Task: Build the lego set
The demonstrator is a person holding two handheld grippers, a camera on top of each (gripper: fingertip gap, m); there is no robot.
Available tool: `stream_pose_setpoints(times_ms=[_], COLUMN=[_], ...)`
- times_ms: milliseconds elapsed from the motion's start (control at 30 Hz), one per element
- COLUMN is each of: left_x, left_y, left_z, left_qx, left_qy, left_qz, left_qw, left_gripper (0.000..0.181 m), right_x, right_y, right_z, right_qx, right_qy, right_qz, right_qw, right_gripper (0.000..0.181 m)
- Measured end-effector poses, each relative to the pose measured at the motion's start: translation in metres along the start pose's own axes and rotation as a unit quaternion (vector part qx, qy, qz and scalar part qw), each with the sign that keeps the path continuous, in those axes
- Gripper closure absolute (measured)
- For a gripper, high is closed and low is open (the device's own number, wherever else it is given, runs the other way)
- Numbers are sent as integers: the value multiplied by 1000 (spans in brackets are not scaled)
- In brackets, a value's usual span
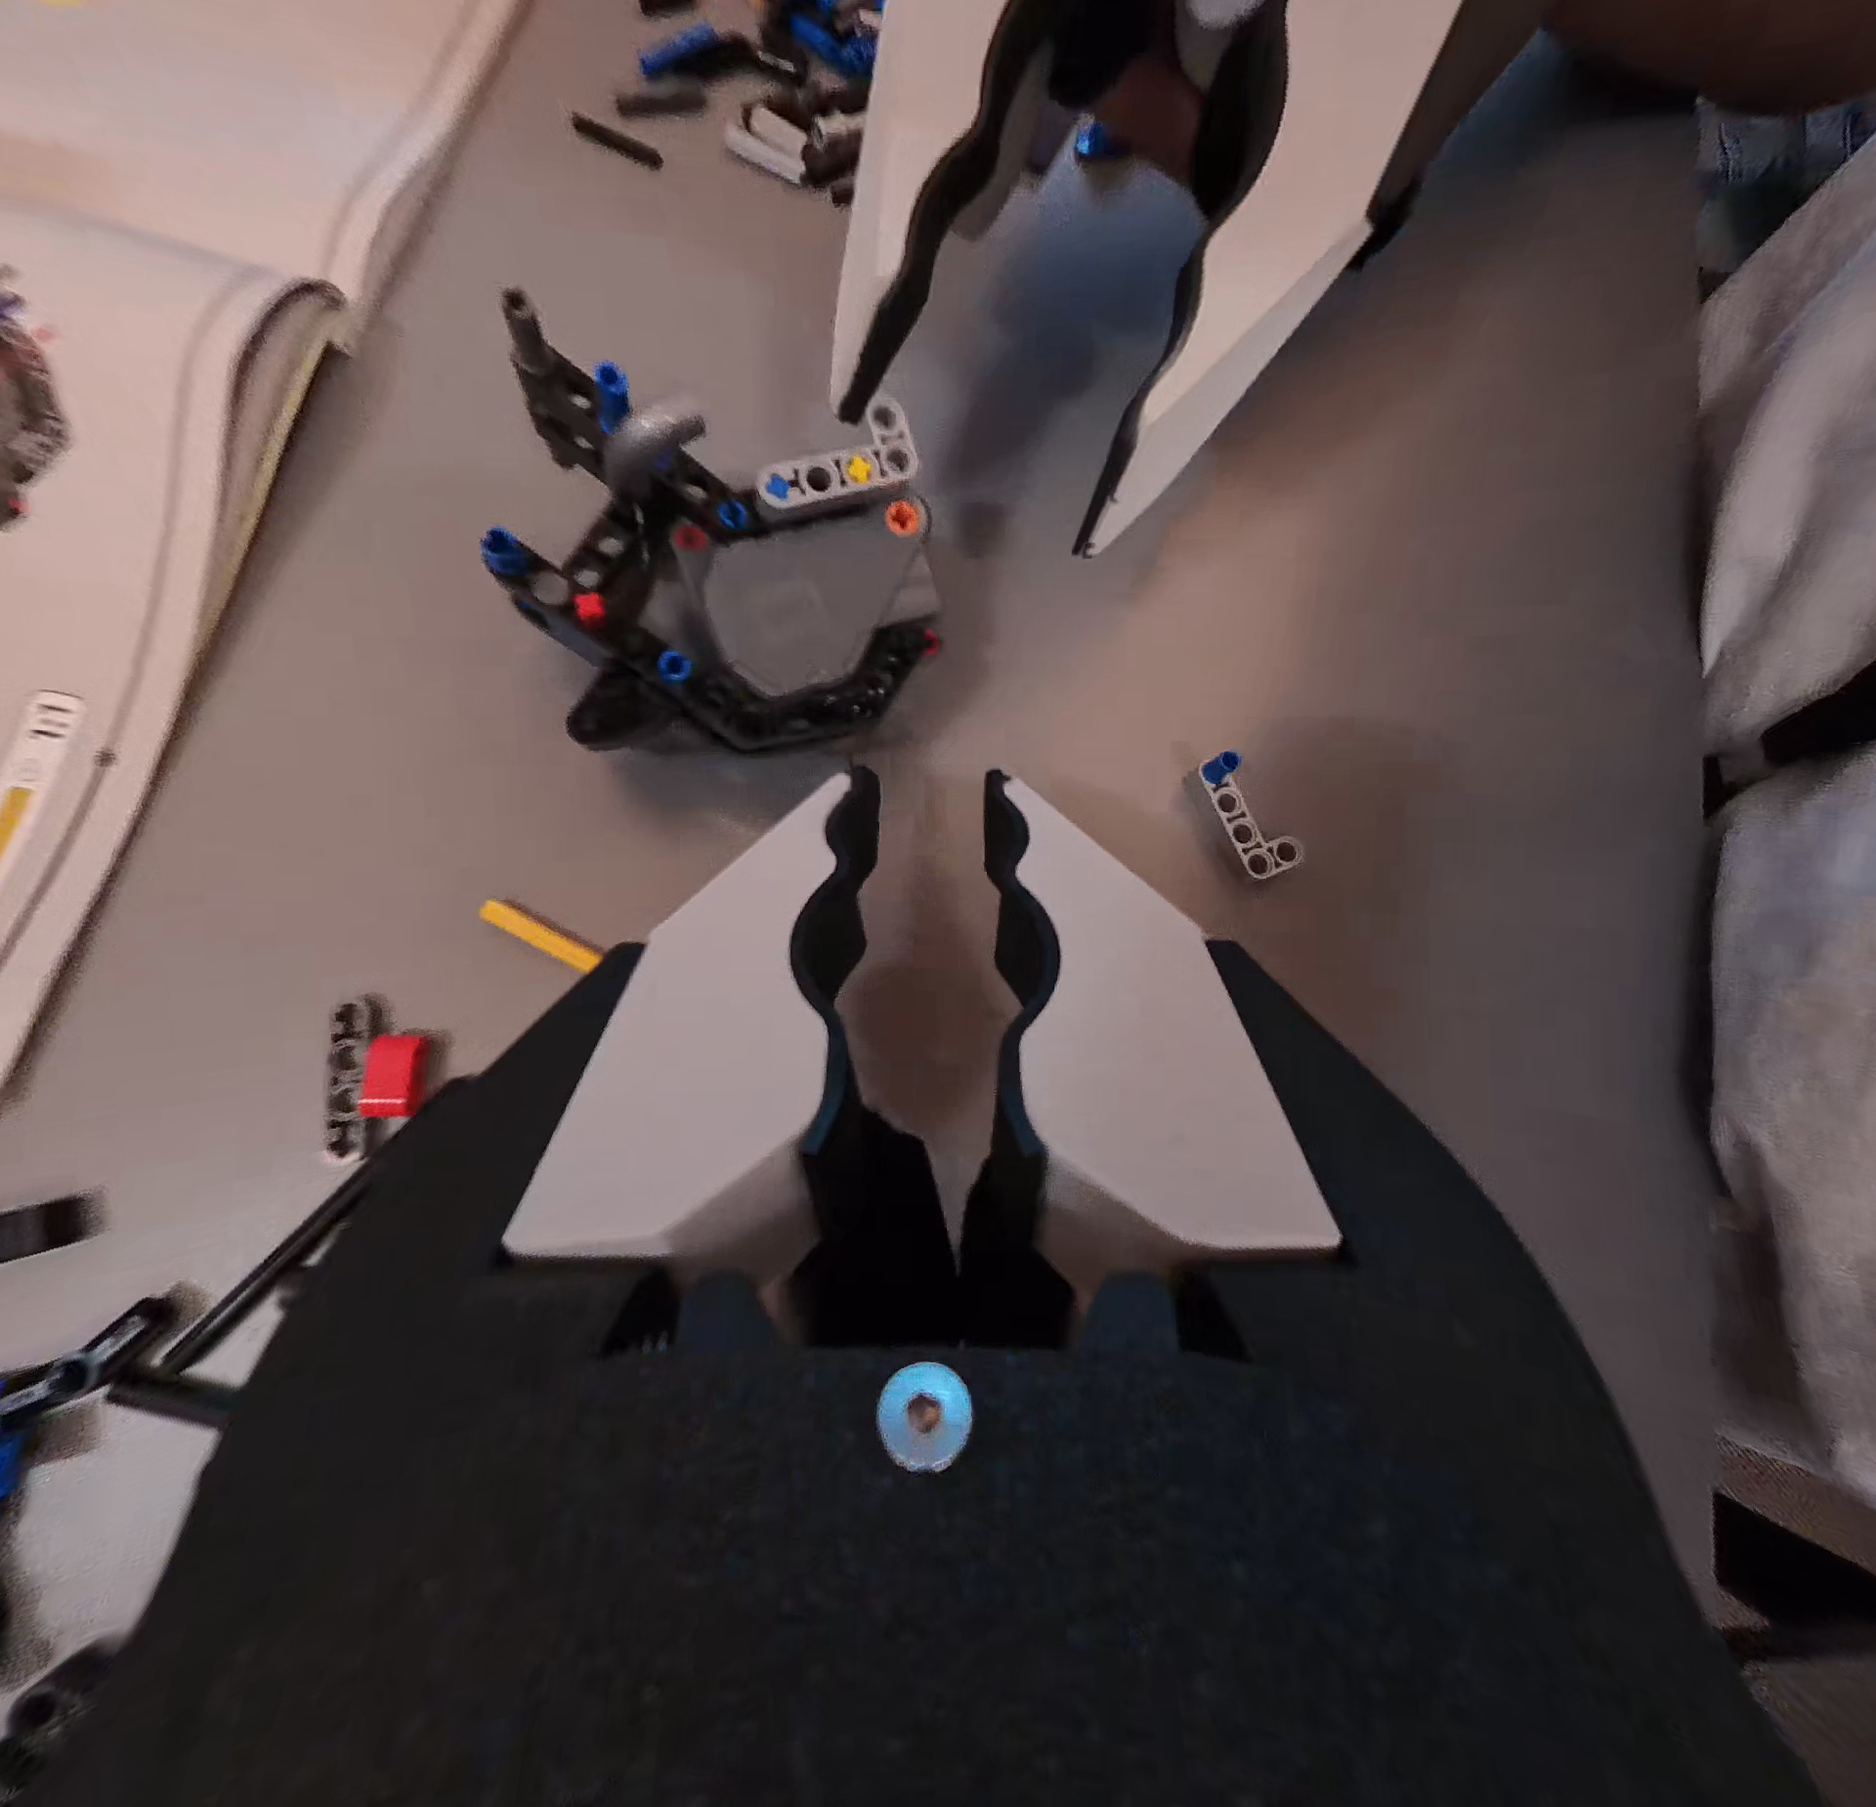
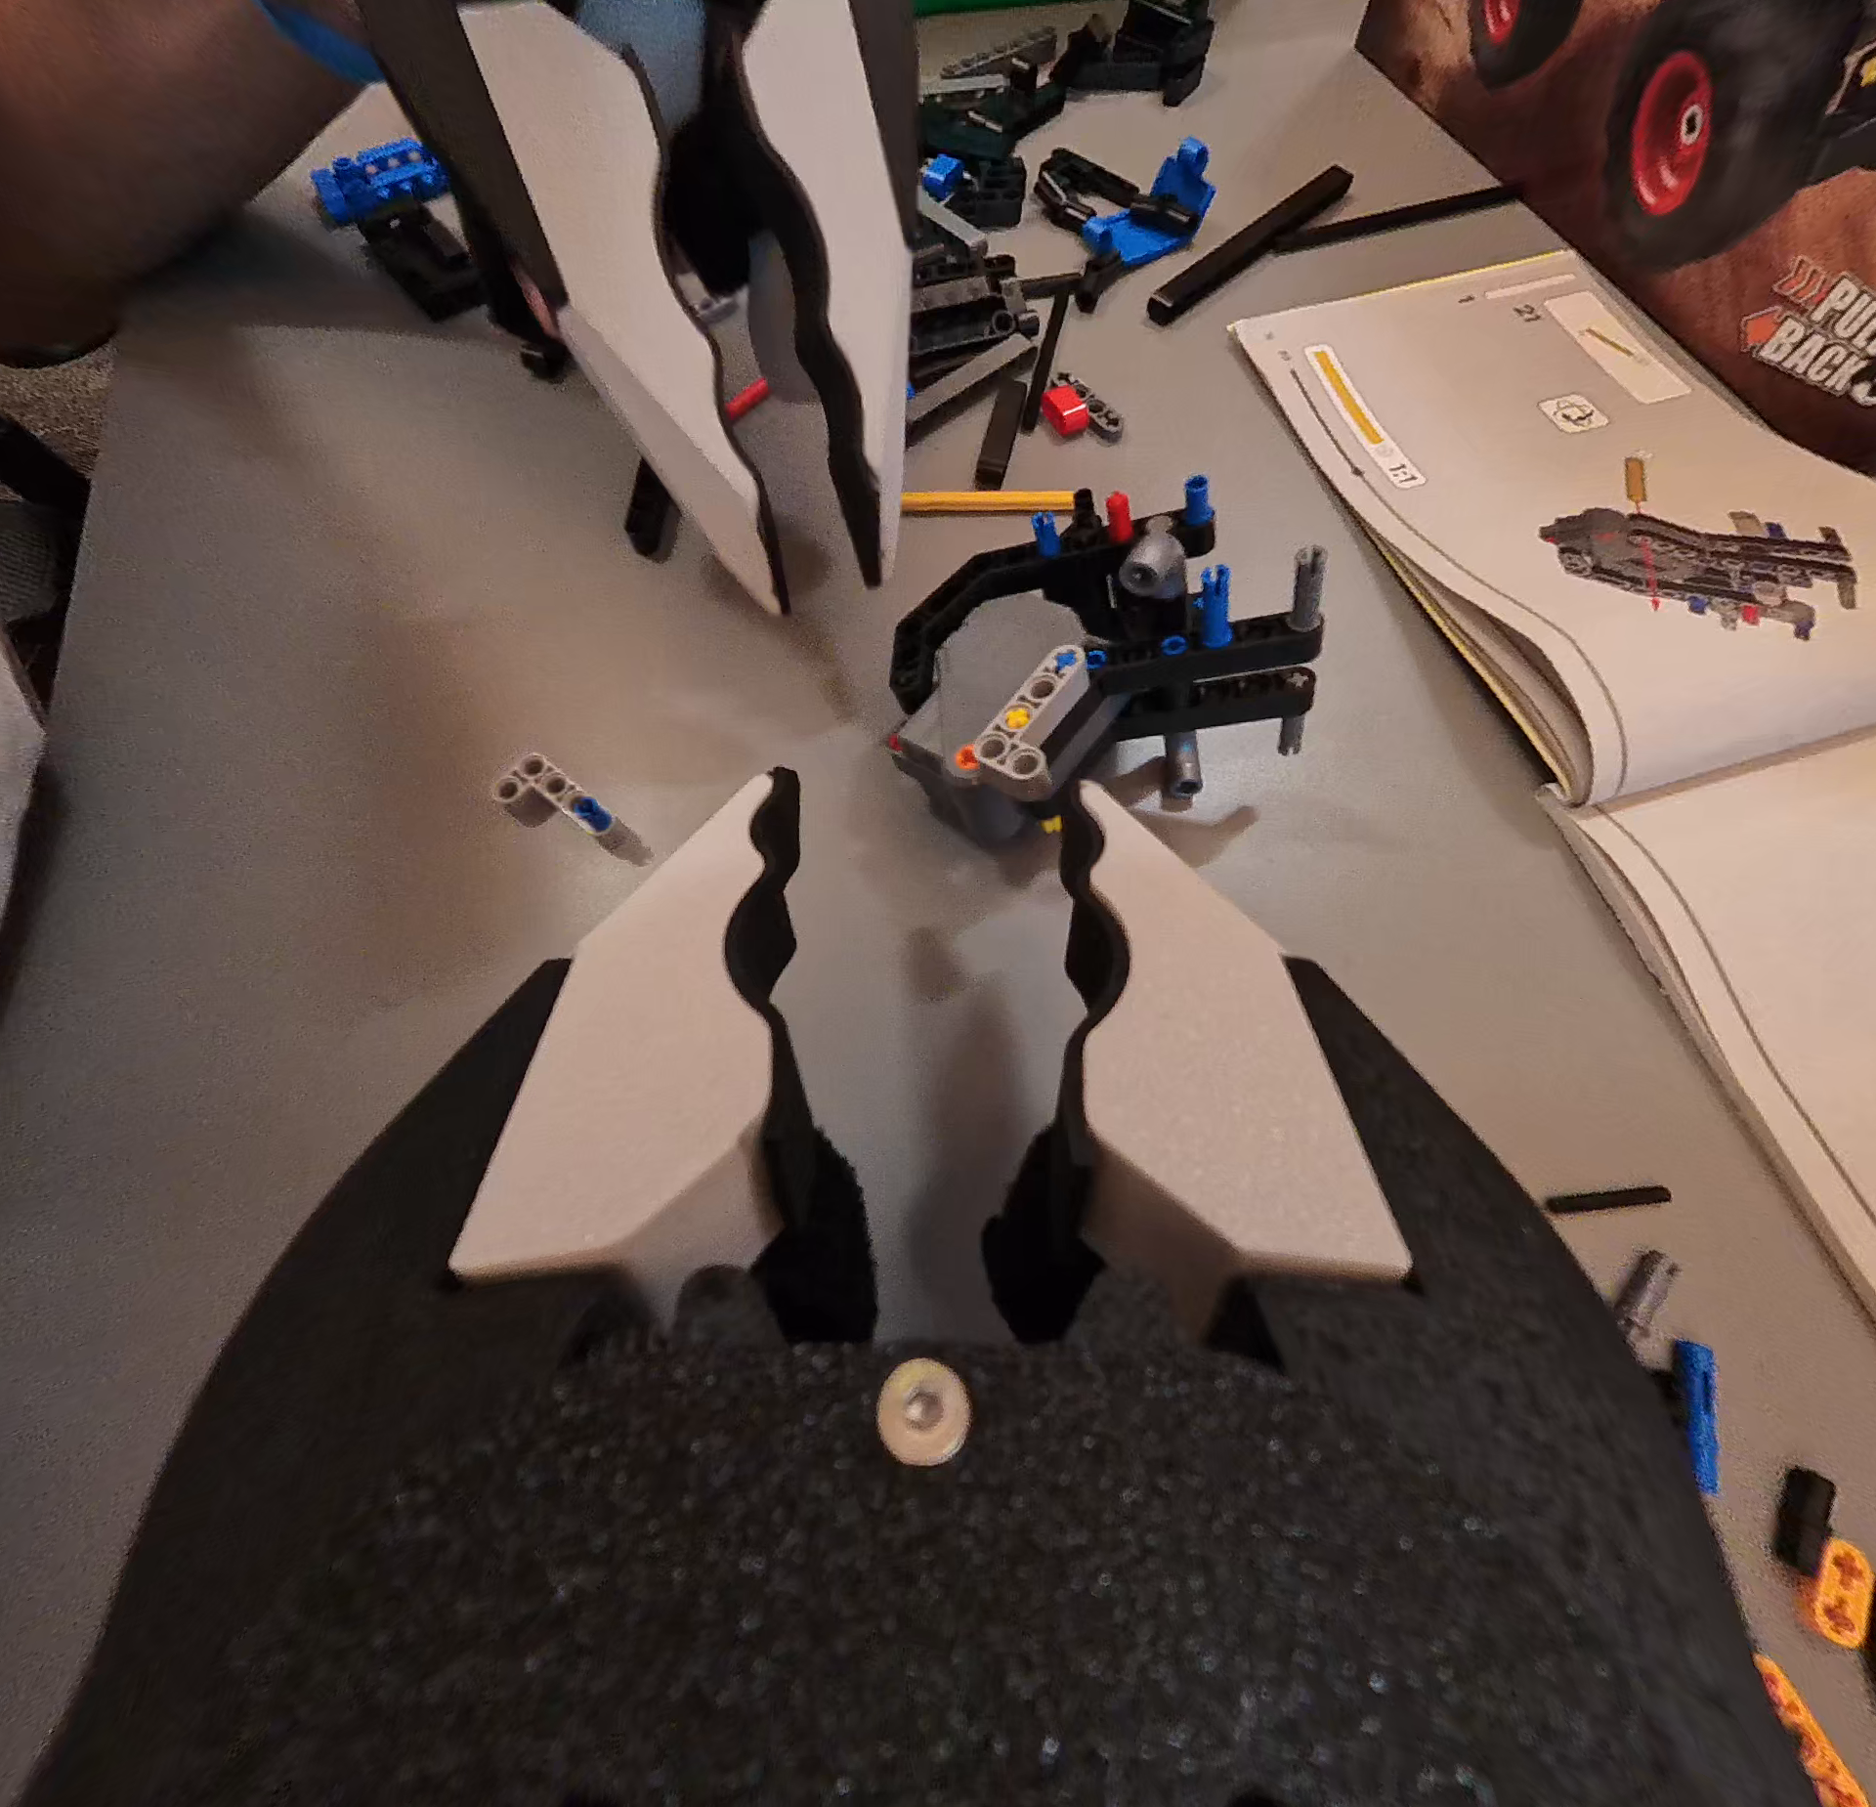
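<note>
While both grippers hover empty over the grey table [image 2: 305, 560], the thing to watch is the small grey L-beam [image 1: 1247, 824] with a blue pin in one end, lying loose and apart from the chassis [image 1: 751, 591].

From the left gripper [image 1: 922, 775] the beam sits at about two o'clock, close beside its tip; the chassis sits at about eleven o'clock, just beyond. The left jaws stand a little apart with nothing between them.

From the right gripper [image 2: 932, 784] the same L-beam [image 2: 553, 794] lies at about nine o'clock, near its left finger, and the chassis [image 2: 1096, 672] is at about one o'clock, almost touching its right finger. These jaws are spread wider and also hold nothing.

In the right wrist view the beam's long arm runs roughly ten to four, pin end at four, so it lies slantwise across both tools' lines of reach. Neither looks clearly closer; I judge the left slightly better placed, since the right is already at the chassis and could steady it.

A matching grey beam is already mounted on the chassis, so this loose one likely goes on its other side. The booklet [image 2: 1584, 499] lies open at two to three o'clock of the right gripper.
</note>
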State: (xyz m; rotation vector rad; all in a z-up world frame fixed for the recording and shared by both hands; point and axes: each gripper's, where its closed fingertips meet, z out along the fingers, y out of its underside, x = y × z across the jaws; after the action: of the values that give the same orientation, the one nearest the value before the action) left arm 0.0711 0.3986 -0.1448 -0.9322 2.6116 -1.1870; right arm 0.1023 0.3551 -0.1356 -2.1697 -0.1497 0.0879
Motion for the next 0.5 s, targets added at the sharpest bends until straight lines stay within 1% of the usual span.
stream_pose_setpoints(times_ms=[67, 133, 333, 433, 500], left_x=[-2, -3, -12, -17, -16], left_y=[4, 3, 6, 6, 6], left_z=[7, 11, 17, 18, 20], left_qx=[-11, -7, -12, -14, -14], left_qy=[-3, -6, -26, -47, -45], left_qz=[-3, -7, -10, 1, 2], left_qw=[1000, 1000, 1000, 999, 999], left_gripper=[161, 160, 155, 152, 152], right_x=[-3, -10, -29, -34, -37], right_y=[-2, -3, -3, -3, -2], right_z=[1, 2, 8, 8, 7], right_qx=[4, 6, 8, 6, 7], right_qy=[1, -9, -43, -48, -52], right_qz=[-3, -3, 3, 1, -3], right_qw=[1000, 1000, 999, 999, 999], right_gripper=[131, 132, 132, 132, 130])
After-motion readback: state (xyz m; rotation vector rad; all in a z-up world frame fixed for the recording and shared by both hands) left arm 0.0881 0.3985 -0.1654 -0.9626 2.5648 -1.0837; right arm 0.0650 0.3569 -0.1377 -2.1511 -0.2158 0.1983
